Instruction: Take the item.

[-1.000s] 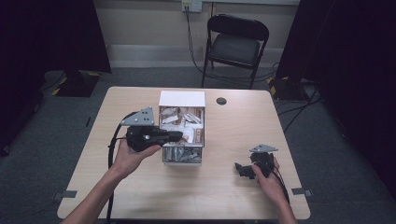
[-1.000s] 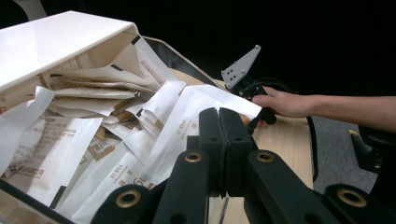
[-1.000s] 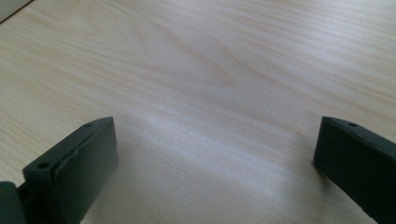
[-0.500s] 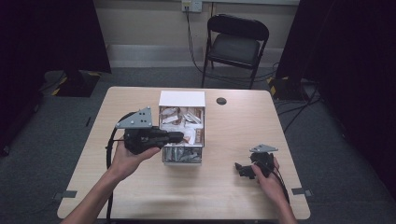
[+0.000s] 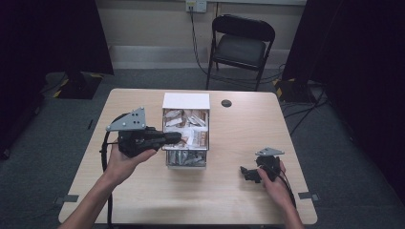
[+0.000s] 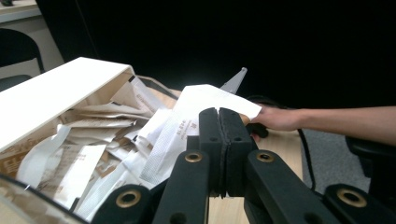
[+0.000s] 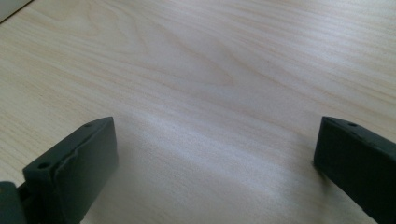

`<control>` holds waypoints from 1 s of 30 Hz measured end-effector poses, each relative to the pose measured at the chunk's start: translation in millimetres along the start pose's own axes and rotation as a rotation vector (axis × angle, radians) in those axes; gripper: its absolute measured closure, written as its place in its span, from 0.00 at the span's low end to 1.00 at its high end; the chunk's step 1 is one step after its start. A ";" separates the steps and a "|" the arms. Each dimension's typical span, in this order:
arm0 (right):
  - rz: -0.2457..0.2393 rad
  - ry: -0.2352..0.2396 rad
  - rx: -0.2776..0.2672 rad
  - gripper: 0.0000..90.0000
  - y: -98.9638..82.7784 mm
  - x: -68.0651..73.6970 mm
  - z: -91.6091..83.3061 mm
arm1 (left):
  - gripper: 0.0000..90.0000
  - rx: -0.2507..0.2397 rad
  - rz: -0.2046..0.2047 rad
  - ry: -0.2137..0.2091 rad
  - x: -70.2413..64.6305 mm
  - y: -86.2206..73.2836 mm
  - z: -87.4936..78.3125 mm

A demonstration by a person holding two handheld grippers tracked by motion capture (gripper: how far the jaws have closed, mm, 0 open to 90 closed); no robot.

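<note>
Left gripper view, left hand-held gripper [image 6: 219, 135] clamped shut on white paper sachet [image 6: 187, 126], lifted above open white cardboard box of sachets [image 5: 186, 101] mid-bench, right hand-held gripper [image 5: 249, 173] wide open, empty, near right edge of pale wooden bench [image 5: 239, 200]

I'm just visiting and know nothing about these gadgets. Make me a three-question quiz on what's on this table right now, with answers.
1. True or false: the left gripper has its jaws pressed together on a white paper packet.
2. Where does the right gripper sit? A) inside the box B) low over bare table, near the right edge C) on the chair
3. Fill in: the box of packets has a ____ lid standing open at its far side.

Key
1. True: the packet's edge is pinched between the shut jaws, over the box.
2. B: its jaws stand wide apart with nothing between them above the table.
3. white
</note>
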State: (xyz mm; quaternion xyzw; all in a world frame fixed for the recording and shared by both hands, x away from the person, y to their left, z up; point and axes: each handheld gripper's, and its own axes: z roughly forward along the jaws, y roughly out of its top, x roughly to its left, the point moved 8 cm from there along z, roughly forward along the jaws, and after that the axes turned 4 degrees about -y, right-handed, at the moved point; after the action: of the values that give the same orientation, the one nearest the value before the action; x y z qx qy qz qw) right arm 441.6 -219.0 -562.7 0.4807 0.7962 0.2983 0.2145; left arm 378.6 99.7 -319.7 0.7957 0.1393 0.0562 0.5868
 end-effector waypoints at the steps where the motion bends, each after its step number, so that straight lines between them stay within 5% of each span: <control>1: 0.000 0.000 0.000 0.00 0.0 0.0 0.0 | 0.99 -0.002 -0.002 -0.003 -0.3 0.1 -0.7; 10: -0.001 0.000 0.000 0.00 0.0 0.0 0.0 | 0.99 0.025 0.009 0.033 0.5 -1.8 -13.6; 30: -0.001 -0.001 -0.001 0.00 -0.1 0.0 -0.1 | 0.99 -0.059 -0.041 0.126 24.6 -2.3 -68.3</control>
State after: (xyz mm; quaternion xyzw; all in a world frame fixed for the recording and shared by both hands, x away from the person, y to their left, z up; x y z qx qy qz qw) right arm 441.5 -219.1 -562.6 0.4804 0.7962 0.2984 0.2151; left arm 384.4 170.1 -302.9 0.7700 0.1907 0.0981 0.6009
